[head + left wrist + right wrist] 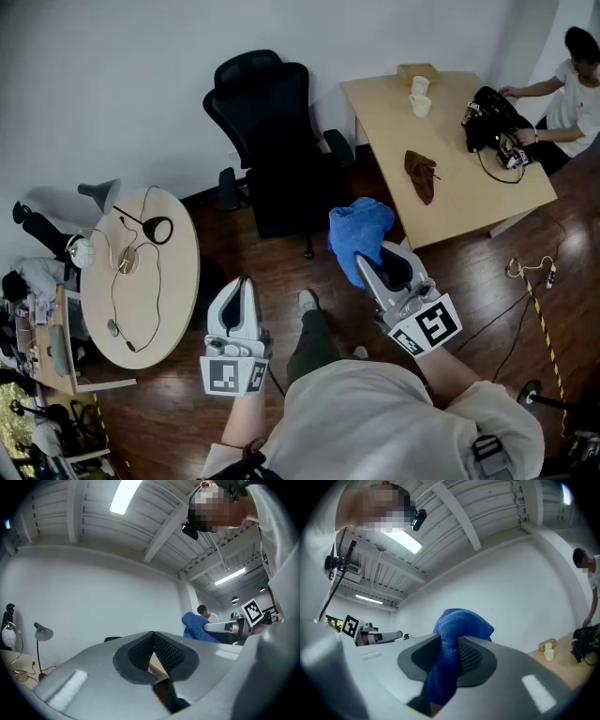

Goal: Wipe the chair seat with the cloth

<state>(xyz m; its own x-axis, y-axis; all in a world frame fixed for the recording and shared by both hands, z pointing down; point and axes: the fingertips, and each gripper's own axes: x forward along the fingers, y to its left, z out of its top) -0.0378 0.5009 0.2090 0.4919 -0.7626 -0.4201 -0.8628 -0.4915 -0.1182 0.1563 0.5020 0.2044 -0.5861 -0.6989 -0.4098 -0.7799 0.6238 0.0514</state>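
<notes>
Left of the chair, the round table curves its edge toward the chair's base. A strip of wooden floor lies between them. Your left tongs are clenched on nothing, their pads meeting tip to tip. They hang in front of the chair and to its left, just beside the round table's edge. The chair seat faces you, with the chair's back near the wall and an armrest out on either side. Your right tongs are grasping the blue cloth, which bunches up above the pads. The cloth is in front of the chair's right side, off the seat and near the right armrest. Right of the chair, the rectangular table brings its left edge close to that armrest, so the gap there is narrow. A brown rag lies on that table, well apart from the chair, and a person sits at its far end.
</notes>
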